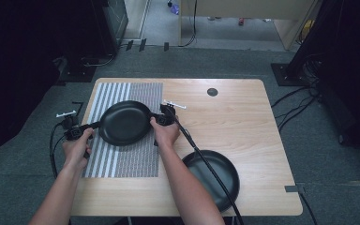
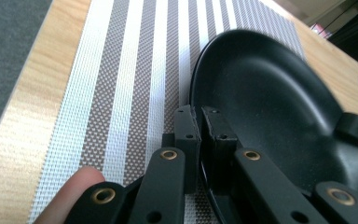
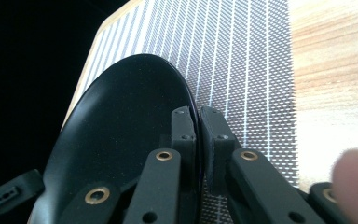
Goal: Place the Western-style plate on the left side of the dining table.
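Black plate (image 1: 124, 123) rim is clamped by both hand-held grippers; high view adds a second plate (image 1: 215, 176).

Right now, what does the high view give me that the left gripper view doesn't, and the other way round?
High view alone: a second round black pan near the table's front right, the whole light wooden table, and both forearms. Left gripper view alone: the jaws closed on the pan rim, seen up close, one inside and one outside. Both: the black pan over the grey-and-white striped woven placemat, gripped by left gripper and right gripper.
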Demonstrator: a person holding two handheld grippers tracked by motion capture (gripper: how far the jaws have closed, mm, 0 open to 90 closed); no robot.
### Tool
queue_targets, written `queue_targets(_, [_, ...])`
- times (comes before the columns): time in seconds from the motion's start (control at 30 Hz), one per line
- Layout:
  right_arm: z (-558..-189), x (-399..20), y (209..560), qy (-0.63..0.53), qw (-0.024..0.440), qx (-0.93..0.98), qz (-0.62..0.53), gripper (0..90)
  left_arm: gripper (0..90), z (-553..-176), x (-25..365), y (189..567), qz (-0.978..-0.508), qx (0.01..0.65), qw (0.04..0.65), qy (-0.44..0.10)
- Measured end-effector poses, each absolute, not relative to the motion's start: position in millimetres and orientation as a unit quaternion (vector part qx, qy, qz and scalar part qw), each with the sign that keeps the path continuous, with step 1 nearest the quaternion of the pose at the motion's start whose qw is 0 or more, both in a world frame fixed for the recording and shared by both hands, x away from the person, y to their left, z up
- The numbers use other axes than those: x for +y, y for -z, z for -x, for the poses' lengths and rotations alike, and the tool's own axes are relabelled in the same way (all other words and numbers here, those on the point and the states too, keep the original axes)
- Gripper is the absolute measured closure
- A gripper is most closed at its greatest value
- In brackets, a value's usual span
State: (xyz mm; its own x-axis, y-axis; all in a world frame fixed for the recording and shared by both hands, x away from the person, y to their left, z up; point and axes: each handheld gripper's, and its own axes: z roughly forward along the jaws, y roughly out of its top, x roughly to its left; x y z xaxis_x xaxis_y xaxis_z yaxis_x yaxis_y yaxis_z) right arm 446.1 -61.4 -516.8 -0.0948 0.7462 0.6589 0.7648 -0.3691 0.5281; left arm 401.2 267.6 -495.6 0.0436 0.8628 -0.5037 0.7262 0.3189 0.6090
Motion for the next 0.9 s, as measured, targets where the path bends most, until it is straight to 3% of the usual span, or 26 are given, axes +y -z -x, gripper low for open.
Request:
queue_targets(0.07, [-447, -62, 519, 0.489, 0.008, -0.561, 0.668, 85.8, 88.8, -400, 269, 491, -0.571, 0.675, 0.460, -0.075])
queue_targets(0.13, [-449, -62, 520, 0.498, 0.020, -0.562, 0.660, 86.1, 89.0, -402, 264, 486, -0.577, 0.651, 0.492, -0.036])
queue_targets(0.2, [-452, -60, 521, 0.489, 0.034, -0.580, 0.651, 82.4, 82.1, -401, 248, 478, -0.614, 0.635, 0.460, -0.086])
queue_targets(0.27, [-450, -57, 519, 0.481, 0.012, -0.588, 0.650, 68.9, 67.1, -400, 251, 475, -0.592, 0.649, 0.472, -0.074])
queue_targets(0.33, [-449, -61, 515, 0.478, -0.026, -0.597, 0.644, 62.8, 61.0, -396, 254, 474, -0.591, 0.648, 0.473, -0.086])
queue_targets(0.53, [-440, -80, 494, 0.494, -0.082, -0.619, 0.605, 54.4, 38.1, -381, 264, 468, -0.583, 0.655, 0.461, -0.132])
queue_targets(0.9, [-417, -127, 455, 0.502, -0.095, -0.644, 0.570, 36.6, 20.3, -349, 263, 454, -0.589, 0.644, 0.450, -0.191])
